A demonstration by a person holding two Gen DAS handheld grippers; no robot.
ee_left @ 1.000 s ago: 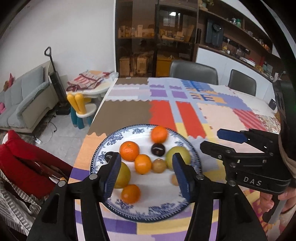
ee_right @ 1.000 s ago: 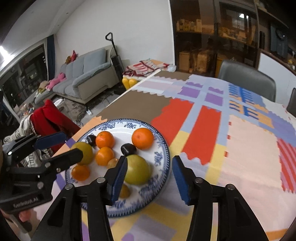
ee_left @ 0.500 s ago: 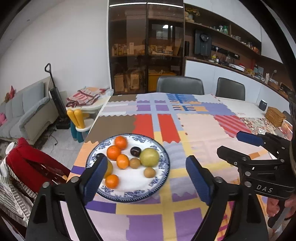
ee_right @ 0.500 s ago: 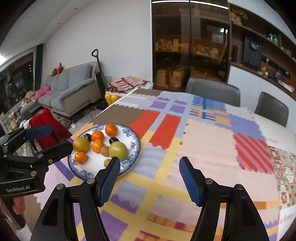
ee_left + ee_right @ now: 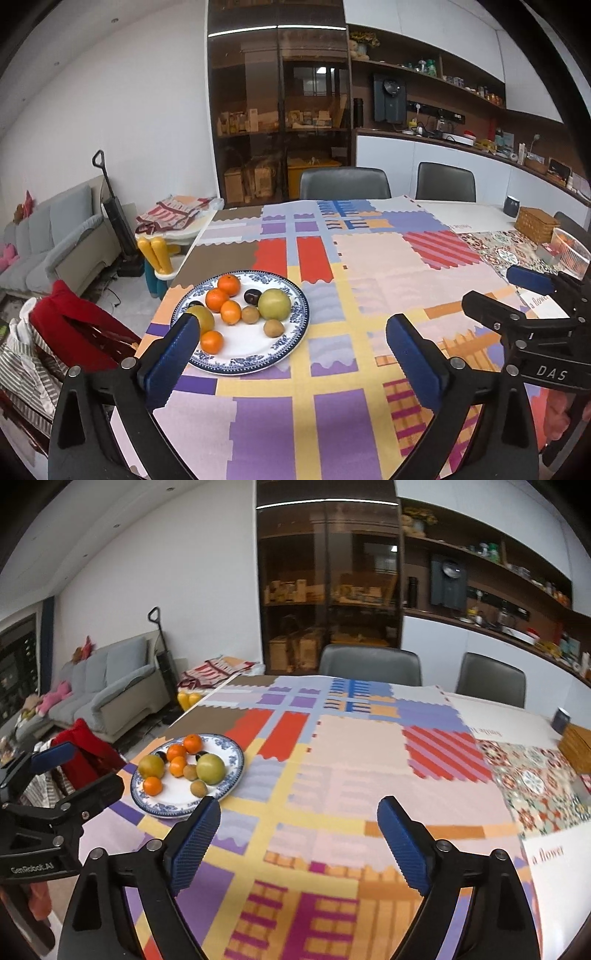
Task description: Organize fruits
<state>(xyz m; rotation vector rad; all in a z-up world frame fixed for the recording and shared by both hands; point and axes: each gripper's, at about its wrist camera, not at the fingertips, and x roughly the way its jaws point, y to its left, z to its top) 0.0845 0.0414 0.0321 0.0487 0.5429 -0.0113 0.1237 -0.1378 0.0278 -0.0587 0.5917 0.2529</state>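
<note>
A blue-and-white plate (image 5: 255, 363) sits near the table's left edge and holds several oranges (image 5: 217, 299). On it too are a large green fruit (image 5: 274, 304), a yellow-green one (image 5: 203, 316), two brown kiwis (image 5: 273, 328) and two dark plums (image 5: 252, 295). My left gripper (image 5: 291, 350) hovers above the patchwork cloth, back from the plate. Its jaws are opening and nothing is between them. My right gripper (image 5: 299, 830) hangs to the right of the plate (image 5: 166, 808). Its jaws are opening too and hold nothing. Each gripper shows at the edge of the other's view.
Two grey chairs (image 5: 345, 182) stand at the table's far side. A wicker basket (image 5: 535, 219), a dark cup (image 5: 511, 206) and a clear container (image 5: 569, 251) sit at the far right. A red garment (image 5: 74, 321) lies left of the table.
Both grippers have drawn back and up from over the plate, and their jaws have widened. The plate now looks smaller and sits further to the left in both views.
</note>
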